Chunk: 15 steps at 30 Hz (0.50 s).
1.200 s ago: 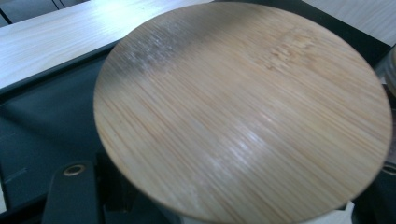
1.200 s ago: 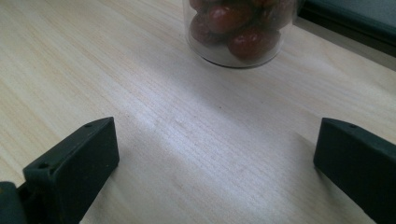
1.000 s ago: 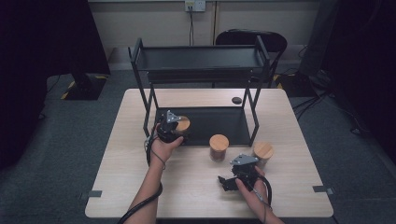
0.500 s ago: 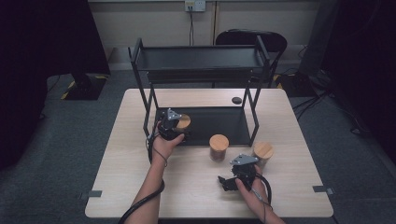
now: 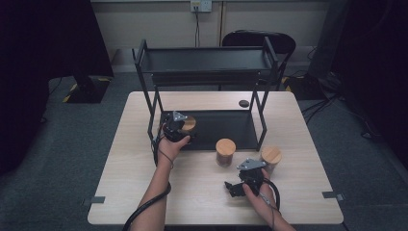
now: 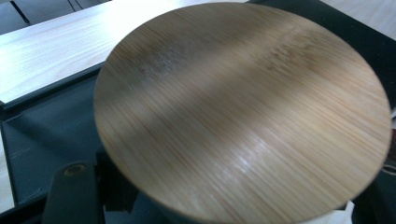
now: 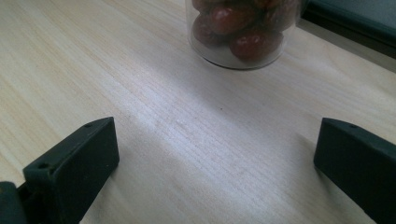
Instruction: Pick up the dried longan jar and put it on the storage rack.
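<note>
My left gripper (image 5: 179, 130) holds a jar with a round bamboo lid (image 5: 188, 123) over the left part of the black rack's lower shelf (image 5: 226, 129). In the left gripper view the lid (image 6: 243, 112) sits close to the camera, with one black finger (image 6: 70, 191) at the lower left. My right gripper (image 5: 232, 186) rests low near the table's front, jaws wide apart with bare wood between them (image 7: 215, 149). A clear jar of red fruit (image 7: 243, 32) stands just ahead of it. Two bamboo-lidded jars (image 5: 225, 151) (image 5: 271, 158) stand on the table in front of the rack.
The black two-tier rack (image 5: 207, 60) stands at the middle back of the wooden table (image 5: 125, 192), its posts framing the lower shelf. A small black round object (image 5: 244, 103) lies behind the rack on the right. A dark chair (image 5: 260, 38) stands behind the table.
</note>
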Motion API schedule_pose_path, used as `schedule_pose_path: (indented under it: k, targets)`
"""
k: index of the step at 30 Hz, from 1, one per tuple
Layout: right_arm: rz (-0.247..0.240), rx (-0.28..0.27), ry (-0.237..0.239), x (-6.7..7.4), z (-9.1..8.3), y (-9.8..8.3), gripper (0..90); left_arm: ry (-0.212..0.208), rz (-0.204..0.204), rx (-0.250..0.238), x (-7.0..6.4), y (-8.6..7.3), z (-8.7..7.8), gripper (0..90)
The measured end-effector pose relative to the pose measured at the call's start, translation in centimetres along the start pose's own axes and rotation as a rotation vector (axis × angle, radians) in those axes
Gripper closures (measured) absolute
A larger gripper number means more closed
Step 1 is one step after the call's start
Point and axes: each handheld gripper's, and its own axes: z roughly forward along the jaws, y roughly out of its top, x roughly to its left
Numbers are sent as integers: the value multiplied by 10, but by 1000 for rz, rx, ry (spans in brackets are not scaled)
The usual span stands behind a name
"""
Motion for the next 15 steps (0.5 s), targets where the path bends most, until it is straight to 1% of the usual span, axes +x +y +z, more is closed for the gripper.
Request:
schedule_pose_path:
  k: [4, 9, 15]
  targets:
    - [0, 0, 0, 0, 0, 0, 0, 14, -8, -3, 2, -1, 3, 261]
    - [0, 0, 0, 0, 0, 0, 0, 21, -13, -7, 5, 0, 5, 261]
    - [0, 0, 0, 0, 0, 0, 0, 43, -15, -7, 9, 0, 8, 261]
